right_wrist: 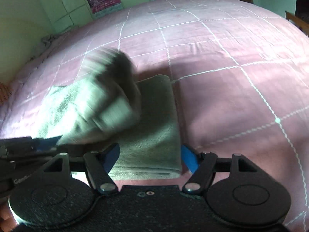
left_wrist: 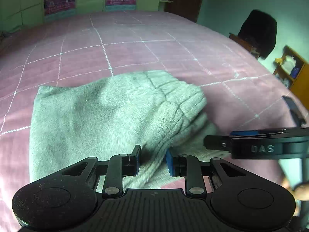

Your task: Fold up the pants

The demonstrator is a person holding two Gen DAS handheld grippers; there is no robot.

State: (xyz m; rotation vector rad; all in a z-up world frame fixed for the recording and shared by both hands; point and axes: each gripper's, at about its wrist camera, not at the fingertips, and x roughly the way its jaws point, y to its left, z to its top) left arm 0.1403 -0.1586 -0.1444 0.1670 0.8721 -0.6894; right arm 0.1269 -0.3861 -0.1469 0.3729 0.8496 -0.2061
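Pants [right_wrist: 150, 127] lie part-folded near the bed [right_wrist: 222, 61] front edge, both grippers' fingers parted and empty, left gripper [left_wrist: 152, 160], right gripper [right_wrist: 149, 159]; the loose flap could flop open if snagged.

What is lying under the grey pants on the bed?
The grey pants lie folded on the pink checked bedspread, which shows all around them. The part of the bedspread right below the fabric is covered, so anything else there cannot be seen.

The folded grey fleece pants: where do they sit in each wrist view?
Left wrist: grey fleece pants fill centre-left, just beyond the fingers.
Right wrist: lower centre, partly blurred at left.
Shared landmark: pink quilted bedspread with white grid lines.
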